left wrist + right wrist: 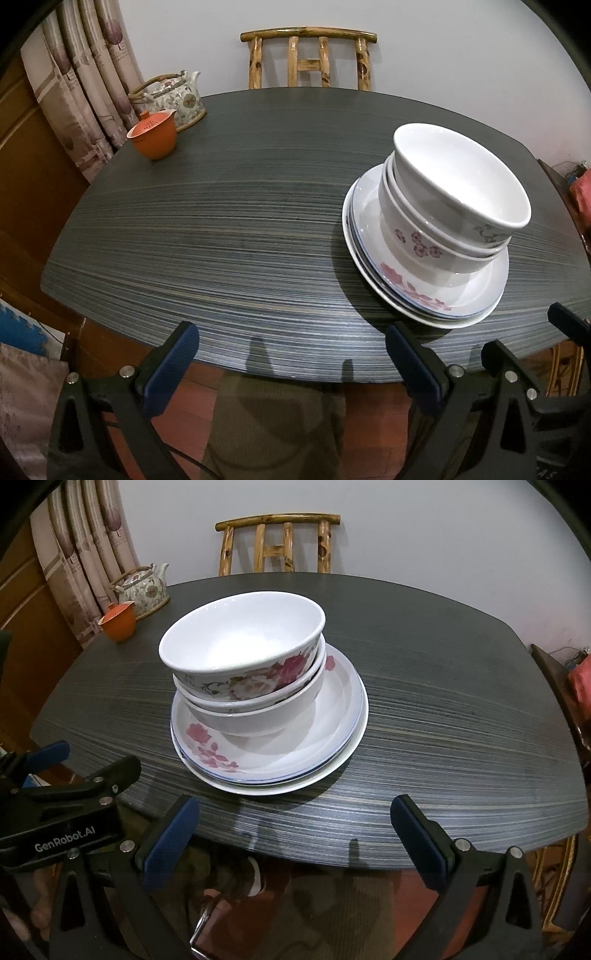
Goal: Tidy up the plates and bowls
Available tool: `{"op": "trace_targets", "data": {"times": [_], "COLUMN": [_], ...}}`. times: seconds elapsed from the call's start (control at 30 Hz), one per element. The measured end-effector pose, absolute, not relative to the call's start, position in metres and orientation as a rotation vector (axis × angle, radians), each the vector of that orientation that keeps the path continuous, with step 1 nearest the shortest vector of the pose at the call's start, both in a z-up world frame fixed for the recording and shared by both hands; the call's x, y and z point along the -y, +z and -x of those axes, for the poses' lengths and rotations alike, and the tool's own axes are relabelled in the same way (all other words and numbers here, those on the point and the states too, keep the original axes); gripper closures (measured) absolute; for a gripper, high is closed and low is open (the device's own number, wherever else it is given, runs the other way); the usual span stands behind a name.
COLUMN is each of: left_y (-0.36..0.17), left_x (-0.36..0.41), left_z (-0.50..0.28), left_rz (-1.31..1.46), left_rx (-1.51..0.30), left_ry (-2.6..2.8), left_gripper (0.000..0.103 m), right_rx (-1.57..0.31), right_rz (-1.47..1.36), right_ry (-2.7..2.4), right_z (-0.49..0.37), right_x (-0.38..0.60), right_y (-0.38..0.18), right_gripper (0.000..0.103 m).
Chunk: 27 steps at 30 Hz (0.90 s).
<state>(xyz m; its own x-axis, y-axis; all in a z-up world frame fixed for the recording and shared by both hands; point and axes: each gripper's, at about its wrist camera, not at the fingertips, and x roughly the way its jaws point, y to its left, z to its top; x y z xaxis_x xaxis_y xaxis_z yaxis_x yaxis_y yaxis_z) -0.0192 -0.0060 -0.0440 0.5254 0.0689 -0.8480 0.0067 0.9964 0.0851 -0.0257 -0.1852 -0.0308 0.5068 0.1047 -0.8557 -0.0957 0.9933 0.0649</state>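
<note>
Dark striped tabletop (221, 221) is filling most of both views, with a pale wall behind it and a bamboo chair (309, 59) standing at its far edge. Patterned curtains (85, 81) are hanging at the far left. On the far left corner of the table a flowered teapot (173, 98) is sitting, and an orange lidded cup (153, 134) is standing just in front of it, near but whether touching I cannot tell. All the dishes are sitting in one pile on the near part of the table, toward the right side in the left wrist view. Plates (476, 295) are lying stacked at the bottom, at least three rims showing, the upper one bearing pink flowers and a thin blue line. Bowls (458, 192) are nesting upright on top of the plates, three rims showing, the top one white inside with red and cream roses on its outer wall in the right wrist view. The bowl stack is sitting toward the far left of the plates rather than centred. Left gripper (291, 354) is hanging at the near edge of the table, to the left of the pile, its blue-padded jaws standing wide apart and holding nothing. Right gripper (295, 825) is hovering at the near edge directly facing the pile, jaws likewise wide apart and empty, with the plates just beyond them and not touching. Part of the left gripper's black body is showing at the lower left of the right wrist view. Below the table edge, olive trousers (273, 424) and a red tiled floor (192, 398) are showing.
</note>
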Motion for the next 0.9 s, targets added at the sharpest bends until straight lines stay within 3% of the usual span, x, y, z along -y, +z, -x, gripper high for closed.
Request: {"op": "trace_targets", "data": {"times": [0.9], "left_y": [-0.0426], "left_x": [0.0019], "left_z": [0.0218], "left_rz": [-0.071], "left_rx": [-1.018], "left_ry": [0.053], "left_gripper": [0.000], "right_rx": [-1.038], "right_rz": [0.000], "right_ry": [0.120], "right_z": [0.0239], "right_x": [0.1817], "right_y": [-0.0323], "right_gripper": [0.000]}}
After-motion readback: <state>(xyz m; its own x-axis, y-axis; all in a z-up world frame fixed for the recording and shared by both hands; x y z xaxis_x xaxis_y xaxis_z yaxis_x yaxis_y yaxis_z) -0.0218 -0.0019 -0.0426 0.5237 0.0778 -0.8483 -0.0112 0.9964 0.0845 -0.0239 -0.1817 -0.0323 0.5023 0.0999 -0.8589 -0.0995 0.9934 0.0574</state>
